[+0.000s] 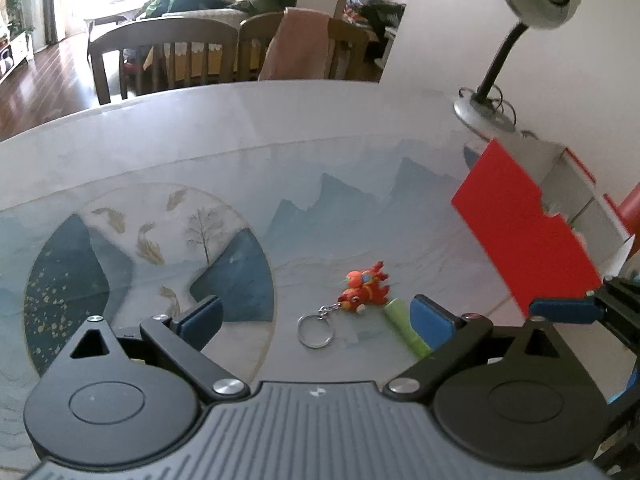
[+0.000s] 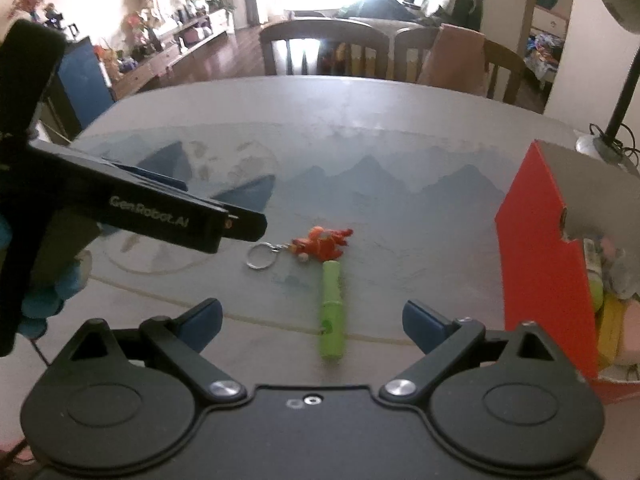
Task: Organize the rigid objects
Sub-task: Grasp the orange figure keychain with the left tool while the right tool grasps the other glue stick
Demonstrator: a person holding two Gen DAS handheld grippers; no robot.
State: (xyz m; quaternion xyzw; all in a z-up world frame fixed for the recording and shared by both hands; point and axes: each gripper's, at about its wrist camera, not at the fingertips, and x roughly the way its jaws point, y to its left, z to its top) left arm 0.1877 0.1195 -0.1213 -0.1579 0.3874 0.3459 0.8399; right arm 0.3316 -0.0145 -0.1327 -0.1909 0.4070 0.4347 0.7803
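The left gripper (image 1: 316, 316), fingers spread, is partly hiding the green plastic tube (image 1: 404, 334); the right gripper (image 2: 312, 320) is gaping too. "GenRobot.AI" is showing on the left gripper's side; the red cardboard box (image 2: 544, 276) is masking blurred contents.

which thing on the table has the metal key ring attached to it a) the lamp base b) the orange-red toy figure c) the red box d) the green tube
b: the silver metal key ring joins by a short chain to the orange-red toy figure; the green plastic tube lies separately beside it.
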